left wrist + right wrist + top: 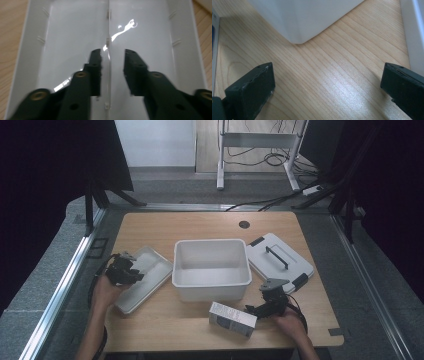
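A shallow white plastic tray [150, 279] lies at the left of a pale wood-grain table [200, 227], beside a deep white plastic bin [211, 282]; at right, a white lid with a dark grey handle [278, 251]; near, a white-and-dark-blue carton [232, 319].

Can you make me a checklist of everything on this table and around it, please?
Surface: wooden table, with a round hole near the far edge.
Job's things: white tray, white bin, lid with dark handle, small box.
Clutter: nothing seen.
Grippers: left gripper open above the tray's divider rib; right gripper open wide over bare wood.
Cables: on the floor behind the table.
Surroundings: grey floor, white frame legs.
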